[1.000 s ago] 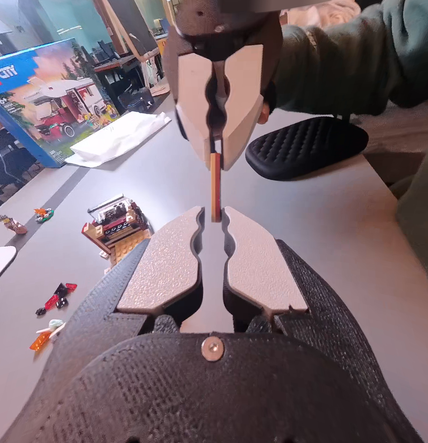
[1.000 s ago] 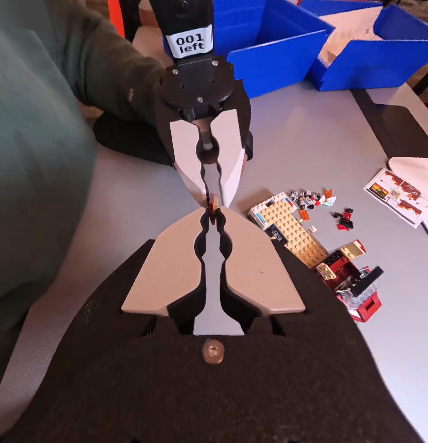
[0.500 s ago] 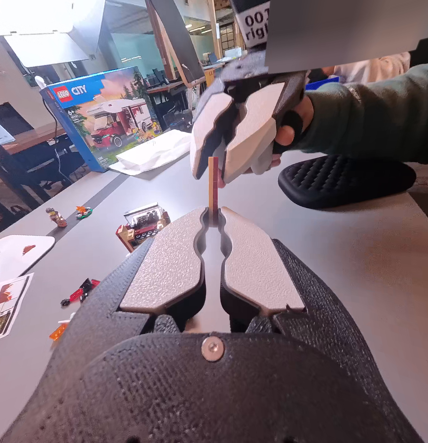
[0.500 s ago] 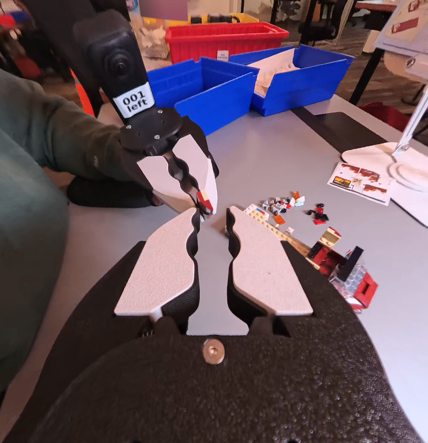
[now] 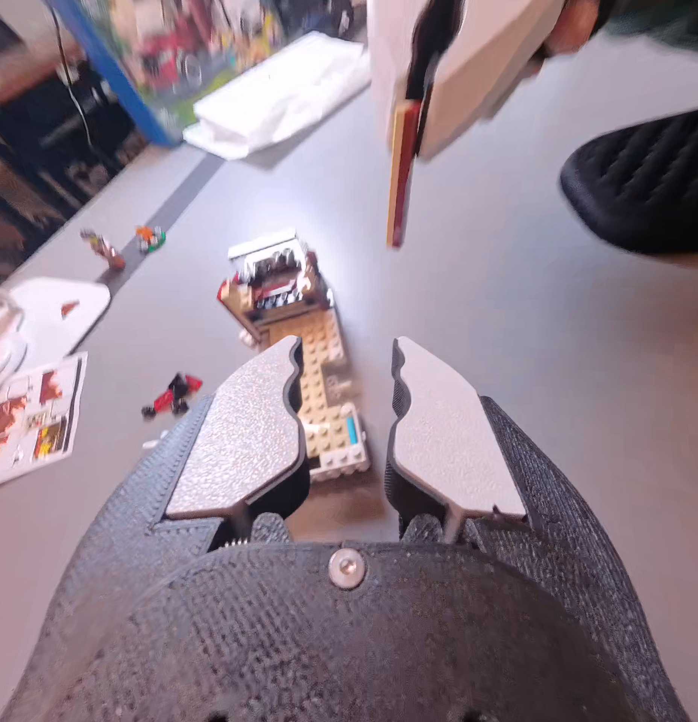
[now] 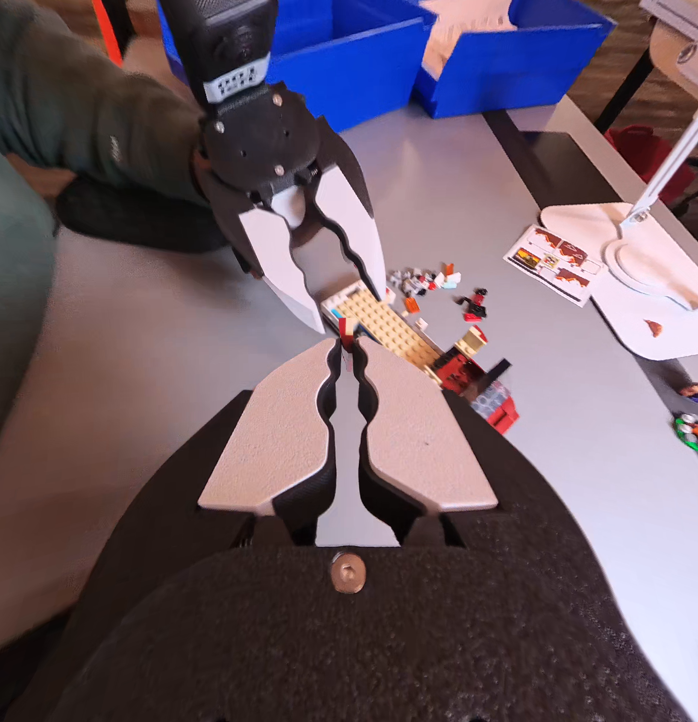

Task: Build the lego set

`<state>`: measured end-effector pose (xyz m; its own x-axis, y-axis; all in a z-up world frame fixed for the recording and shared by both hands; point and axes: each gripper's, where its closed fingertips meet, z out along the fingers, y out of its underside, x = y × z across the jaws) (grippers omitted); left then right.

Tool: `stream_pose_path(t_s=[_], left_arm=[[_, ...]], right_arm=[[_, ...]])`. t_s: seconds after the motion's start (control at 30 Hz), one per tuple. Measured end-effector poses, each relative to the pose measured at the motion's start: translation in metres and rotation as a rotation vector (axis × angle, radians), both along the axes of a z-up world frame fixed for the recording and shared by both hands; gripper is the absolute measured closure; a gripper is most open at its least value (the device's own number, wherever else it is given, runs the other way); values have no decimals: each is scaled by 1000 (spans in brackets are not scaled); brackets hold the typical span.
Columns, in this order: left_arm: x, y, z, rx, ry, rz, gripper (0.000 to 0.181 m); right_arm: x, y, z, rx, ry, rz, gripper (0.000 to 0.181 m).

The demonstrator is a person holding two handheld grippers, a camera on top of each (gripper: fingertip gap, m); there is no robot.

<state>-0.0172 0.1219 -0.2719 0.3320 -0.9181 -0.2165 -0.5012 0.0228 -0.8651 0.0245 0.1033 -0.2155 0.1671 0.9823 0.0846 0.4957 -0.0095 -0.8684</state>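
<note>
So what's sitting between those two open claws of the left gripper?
In the left wrist view, the tan studded base of the half-built camper lies on the table between the open left gripper's fingers.

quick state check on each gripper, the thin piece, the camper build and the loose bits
left gripper: open, empty, above the build
right gripper: shut on the thin piece
thin tan and red piece: held in the air, edge-on
camper build: on the table, unfinished, studs bare
loose bits: scattered on the table

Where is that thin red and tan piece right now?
The right gripper pinches the red and tan piece, holding it in the air above the table, just beyond the half-built camper.
</note>
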Motion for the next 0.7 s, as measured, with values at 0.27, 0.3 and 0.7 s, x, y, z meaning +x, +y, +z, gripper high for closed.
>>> stream_pose_path(t_s=[0.27, 0.3, 0.7], left_arm=[[-25, 28, -44, -69, 268, 108, 112], [-25, 27, -48, -91, 285, 107, 111], [-36, 31, -52, -85, 311, 46, 127]], right_arm=[[16, 38, -21, 41, -223, 134, 176], [16, 41, -22, 44, -235, 151, 176], [5, 47, -43, 13, -245, 255, 176]])
